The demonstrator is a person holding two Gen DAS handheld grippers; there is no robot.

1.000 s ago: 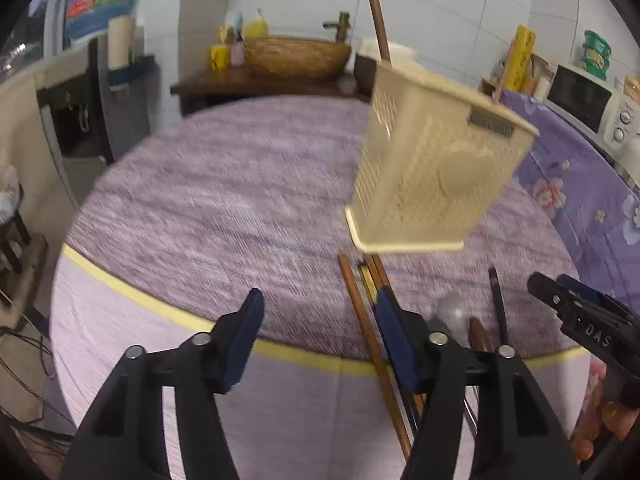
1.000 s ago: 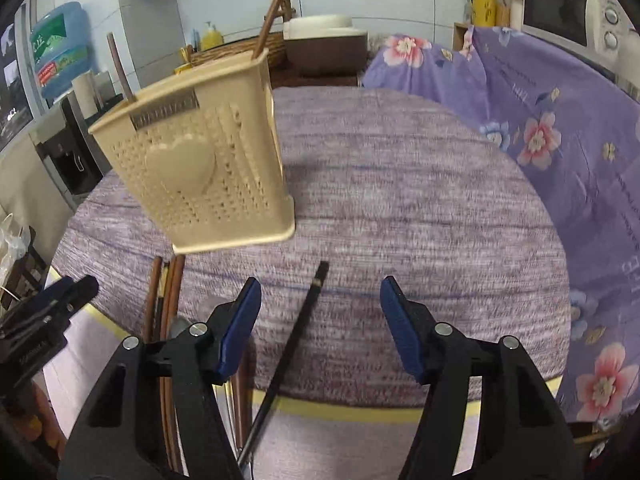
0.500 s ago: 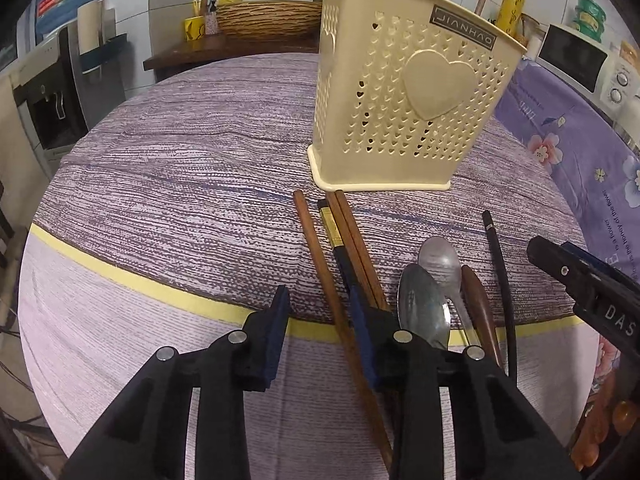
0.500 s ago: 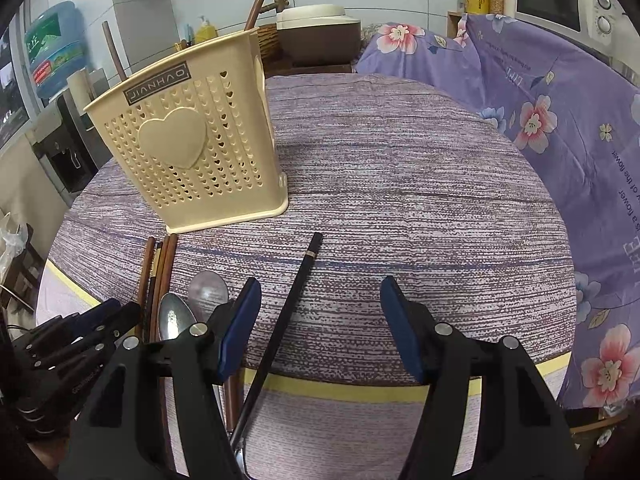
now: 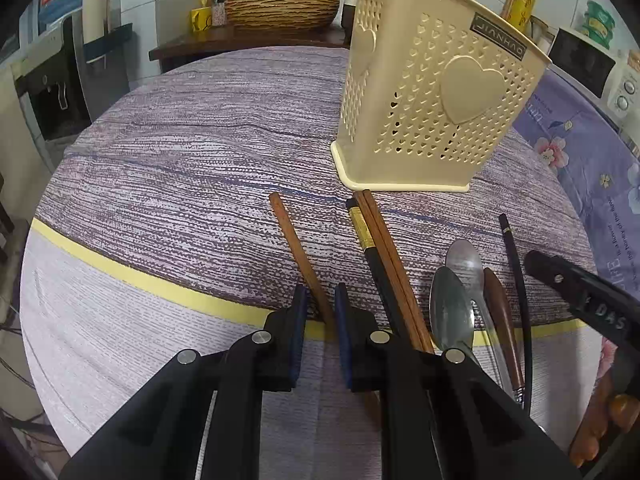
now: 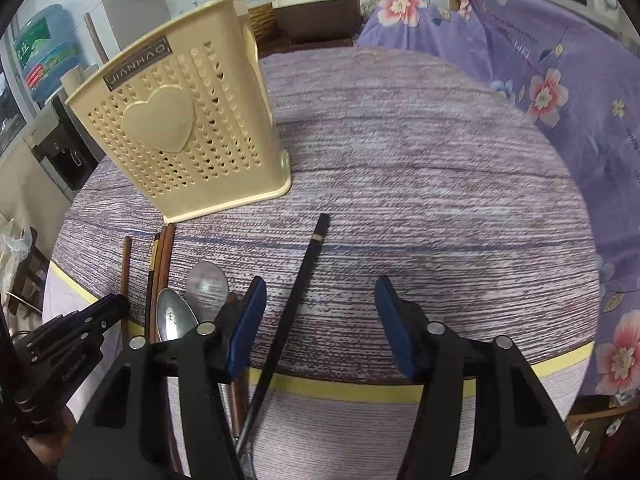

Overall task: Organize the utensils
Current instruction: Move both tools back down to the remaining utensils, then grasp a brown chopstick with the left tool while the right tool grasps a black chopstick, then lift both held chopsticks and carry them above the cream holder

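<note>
A cream perforated utensil holder point(image 5: 432, 120) point(image 6: 192, 136) stands upright on the round table, with brown sticks poking out of its top. In front of it lie a single brown chopstick point(image 5: 296, 240), a bundle of brown and black-gold chopsticks point(image 5: 384, 248), two metal spoons point(image 5: 452, 308) point(image 6: 208, 284) and a black chopstick point(image 5: 516, 272) point(image 6: 304, 276). My left gripper point(image 5: 320, 308) is closing around the single brown chopstick, with a thin gap still showing at the left pad. My right gripper point(image 6: 320, 296) stands open and is closing, with the black chopstick between its jaws, nearer the left pad.
The table edge with its yellow band point(image 5: 160, 284) runs just under both grippers. A purple flowered cloth point(image 6: 560, 80) covers furniture to the right, with a microwave point(image 5: 592, 64) behind it. A woven basket point(image 5: 280, 8) sits on a shelf beyond the table.
My left jaws have narrowed from wide apart to a slim gap around the brown chopstick. Both views have tipped down toward the utensils. The right jaws have come in slightly.
</note>
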